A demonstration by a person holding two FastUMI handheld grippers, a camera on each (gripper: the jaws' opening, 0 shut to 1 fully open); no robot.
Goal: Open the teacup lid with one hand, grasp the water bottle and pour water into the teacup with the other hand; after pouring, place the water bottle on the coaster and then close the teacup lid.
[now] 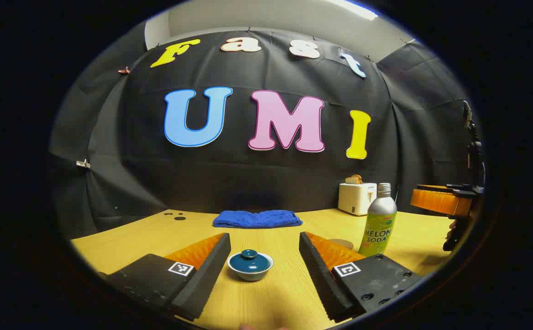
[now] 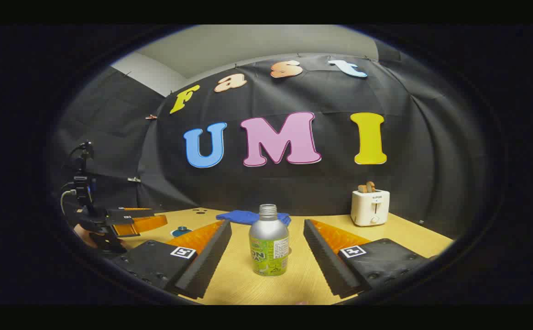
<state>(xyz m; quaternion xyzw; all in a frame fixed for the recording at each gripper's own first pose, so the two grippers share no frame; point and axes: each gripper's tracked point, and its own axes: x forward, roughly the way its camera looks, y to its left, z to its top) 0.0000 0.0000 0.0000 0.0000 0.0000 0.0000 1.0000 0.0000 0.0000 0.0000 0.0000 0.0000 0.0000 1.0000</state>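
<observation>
One small white ceramic teacup (image 1: 250,271) with a dark-teal knobbed lid (image 1: 250,261) sits lower centre on the wooden counter (image 1: 271,298), between the wide-apart jaws of the left gripper (image 1: 264,266). Likely fragile and slippery; take the knob. One silver-and-green metal bottle (image 2: 268,245) stands centre between the right gripper (image 2: 267,256) jaws, also apart: stiff, smooth, grip mid-body. One round coaster (image 1: 342,243) lies beside the bottle.

Teacup (image 1: 250,266) left of bottle (image 1: 378,221) (toaster (image 1: 357,198) behind)

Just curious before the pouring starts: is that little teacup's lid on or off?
On. The dark blue lid sits on the teacup, knob up.
</observation>
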